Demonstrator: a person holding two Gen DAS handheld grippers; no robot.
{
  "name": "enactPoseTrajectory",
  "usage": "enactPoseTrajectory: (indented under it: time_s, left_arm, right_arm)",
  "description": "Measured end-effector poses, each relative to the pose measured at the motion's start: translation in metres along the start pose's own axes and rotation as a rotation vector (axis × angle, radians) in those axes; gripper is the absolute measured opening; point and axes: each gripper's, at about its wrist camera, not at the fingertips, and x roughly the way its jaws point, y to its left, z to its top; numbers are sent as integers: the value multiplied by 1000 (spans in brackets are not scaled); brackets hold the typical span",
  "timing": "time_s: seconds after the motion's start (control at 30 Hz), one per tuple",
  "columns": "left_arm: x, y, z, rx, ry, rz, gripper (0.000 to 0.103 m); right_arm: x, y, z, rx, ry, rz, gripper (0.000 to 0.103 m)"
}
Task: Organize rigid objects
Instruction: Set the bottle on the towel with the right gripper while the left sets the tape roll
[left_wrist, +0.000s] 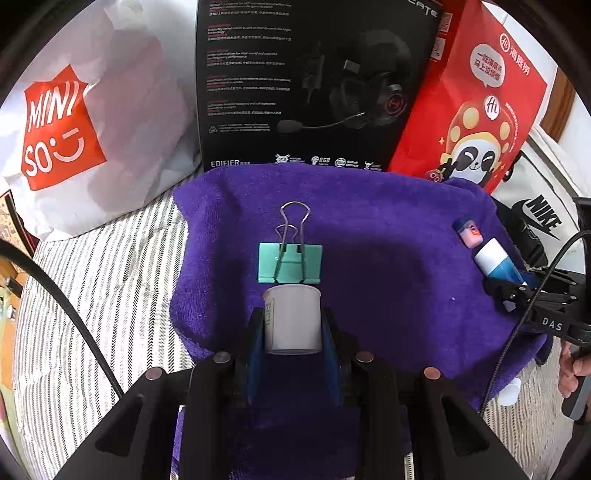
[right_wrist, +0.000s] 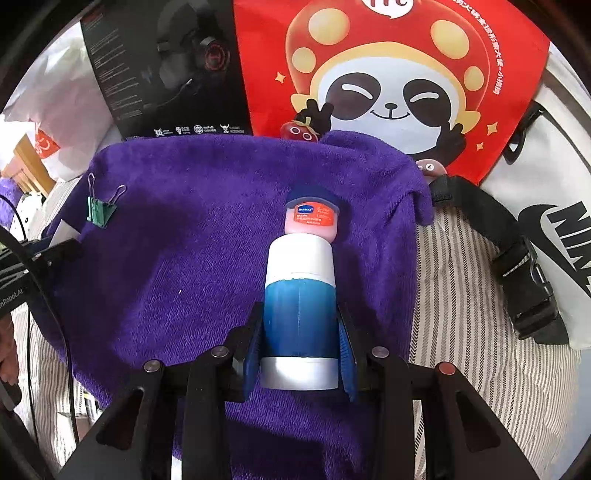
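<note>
Left gripper (left_wrist: 292, 325) clamps white cup (left_wrist: 291, 317); right gripper (right_wrist: 300, 332) blue bottle (right_wrist: 300, 295)

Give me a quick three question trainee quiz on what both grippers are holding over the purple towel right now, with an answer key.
1. True or false: the left gripper is shut on the small white plastic cup.
2. What does the right gripper hold? A) the green metal binder clip B) the blue cylindrical bottle with a white cap C) a red paper bag
3. Fill in: the small pink jar with a blue lid lies on the ______ towel, just beyond the bottle's cap.

Key: 1 true; 2 B; 3 purple.
</note>
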Motion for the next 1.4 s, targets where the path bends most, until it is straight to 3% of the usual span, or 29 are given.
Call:
enactPoseTrajectory:
  time_s: [0.37, 0.43, 0.53, 0.6, 0.73, 1.03, 1.17, 1.33, 1.4]
  left_arm:
    - [11, -12, -4, 70, 14, 77, 28]
    - [12, -12, -4, 74, 11, 79, 28]
    - [11, -9, -3, 72, 12, 66, 31]
    - [11, -10, -3, 76, 11, 21, 41]
    - [13, -18, -5, 116, 10, 62, 45]
    - [-8, -19, -7, 70, -9, 59, 46]
    - [-28, -29, -8, 101, -30, 93, 46]
    - [-63, -36, -16, 109, -74, 62, 46]
    - [-73, -36, -20, 107, -84, 54, 46]
  right_arm:
    - [1, 0, -4, -20, -13, 7, 37]
    - [0, 0, -6, -26, -6, 24, 46]
    - [-6, 2, -10, -30, -8, 21, 52]
    - [-14, 3, -15, -30, -15, 17, 55]
    - [-41, 2, -28, -18, -48, 15, 59]
    - [-97, -2, -83, 20, -108, 97, 59]
    - [-99, 6, -111, 8, -99, 105, 56]
    - [-77, 15, -120, -1, -86, 110, 33]
    - [-67, 17, -119, -12, -88, 75, 31]
